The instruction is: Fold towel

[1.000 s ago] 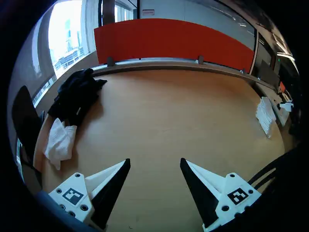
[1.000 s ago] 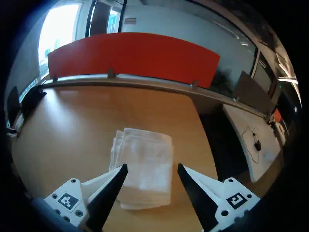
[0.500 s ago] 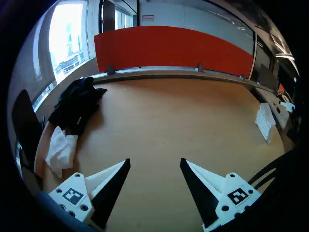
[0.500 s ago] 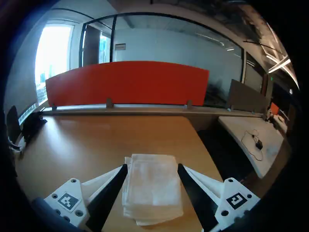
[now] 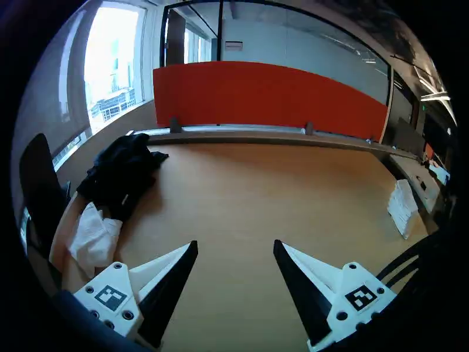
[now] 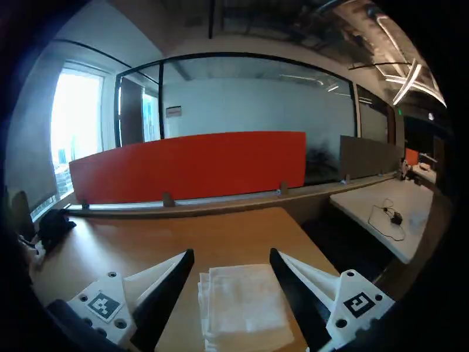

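Observation:
A stack of folded white towels lies on the wooden table, below and between the open fingers of my right gripper, which touch nothing. The same stack appears at the table's far right edge in the left gripper view. My left gripper hangs open over bare tabletop. A crumpled white towel lies at the table's left edge, to the left of the left gripper.
A heap of dark cloth sits beside the crumpled towel, with a dark chair back past the table edge. An orange divider panel runs along the table's far side. A second white desk with a cable stands to the right.
Both views have tilted upward, showing more of the room and less table. The folded stack has slid lower between the right gripper's fingers. Both grippers stayed open.

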